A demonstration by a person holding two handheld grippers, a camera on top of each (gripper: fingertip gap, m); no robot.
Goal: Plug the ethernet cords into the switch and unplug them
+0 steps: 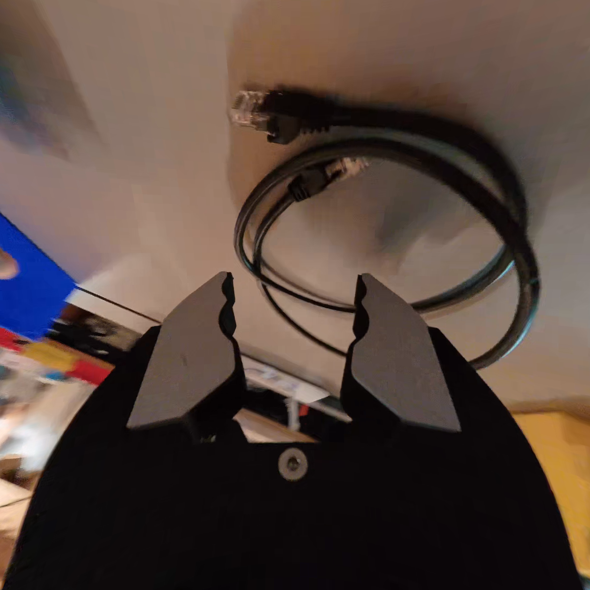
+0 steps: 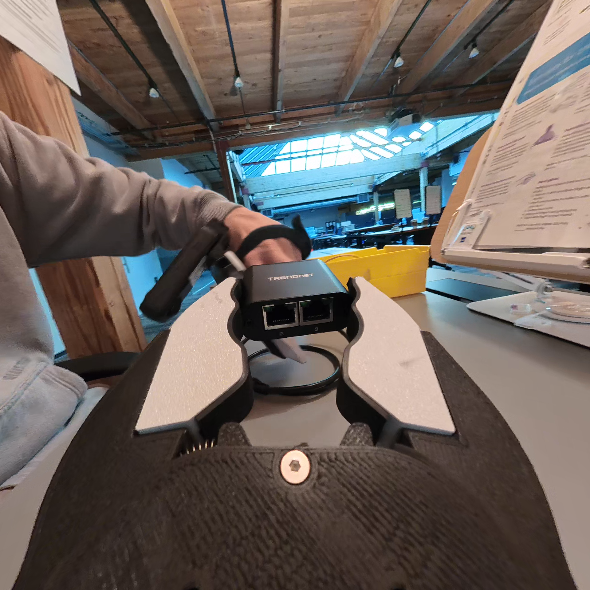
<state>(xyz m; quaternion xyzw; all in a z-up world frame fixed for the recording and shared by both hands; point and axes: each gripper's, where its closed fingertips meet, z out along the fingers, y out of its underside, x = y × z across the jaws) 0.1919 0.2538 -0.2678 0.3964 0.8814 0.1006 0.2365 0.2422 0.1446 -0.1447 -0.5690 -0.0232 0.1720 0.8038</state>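
between the pale grey fingers of the right gripper (image 2: 293, 311) sat the small black metal two-port switch (image 2: 295, 298), clamped at both sides and lifted clear of the grey table (image 2: 479, 367), its two empty ports facing the camera. below it a black cable loop (image 2: 297, 383) lay on the table, with a white tag (image 2: 292, 349) hanging beneath the switch. behind the switch, a person's hand (image 2: 265, 236) in a grey sleeve (image 2: 95, 204) gripped the other tool's black handle (image 2: 182, 277). a yellow plastic bin (image 2: 383, 268) stood farther back, and a stand of printed pages (image 2: 526, 159) to the right.

in the left wrist view, the left gripper (image 1: 293, 297) stood wide apart and empty, hovering over the coiled black ethernet cord (image 1: 479, 223) on the pale surface (image 1: 159, 159). one clear plug with black boot (image 1: 255, 110) pointed left at the top of the coil; a second clear plug (image 1: 338, 169) lay inside the loop. the view was blurred.
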